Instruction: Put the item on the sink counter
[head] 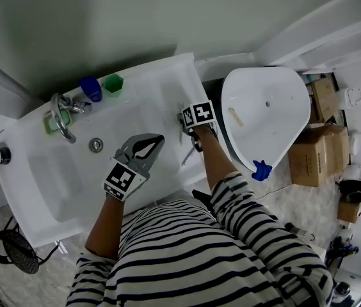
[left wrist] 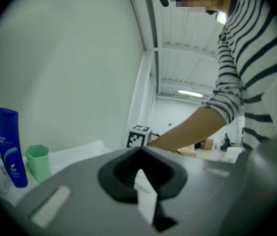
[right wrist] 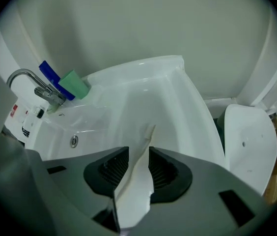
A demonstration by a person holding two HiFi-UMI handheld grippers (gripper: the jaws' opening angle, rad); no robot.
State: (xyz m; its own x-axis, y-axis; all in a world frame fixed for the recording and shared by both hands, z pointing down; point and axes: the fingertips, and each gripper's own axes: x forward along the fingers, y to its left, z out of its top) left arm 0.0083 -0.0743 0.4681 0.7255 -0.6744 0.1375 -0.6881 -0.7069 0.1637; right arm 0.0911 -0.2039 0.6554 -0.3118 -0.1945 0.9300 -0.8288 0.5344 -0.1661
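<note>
A slim white stick-like item (right wrist: 148, 140) lies on the right-hand counter of the white sink (right wrist: 178, 97), running in between the jaws of my right gripper (right wrist: 139, 167). The jaws stand apart, and the pads do not press on it. In the head view the right gripper (head: 197, 123) is over the sink counter (head: 171, 85), its jaws hidden under the marker cube. A thin pale piece that may be the item (head: 187, 155) shows beside it. My left gripper (head: 157, 139) hangs over the basin, jaws together and empty. In its own view the left gripper (left wrist: 139, 154) is also shut.
At the back left of the sink stand a blue bottle (head: 91, 88), a green cup (head: 113, 84) and a chrome faucet (head: 62, 115). A white toilet (head: 264, 117) sits right of the sink, with cardboard boxes (head: 315, 149) beyond. The drain (head: 96, 145) is in the basin.
</note>
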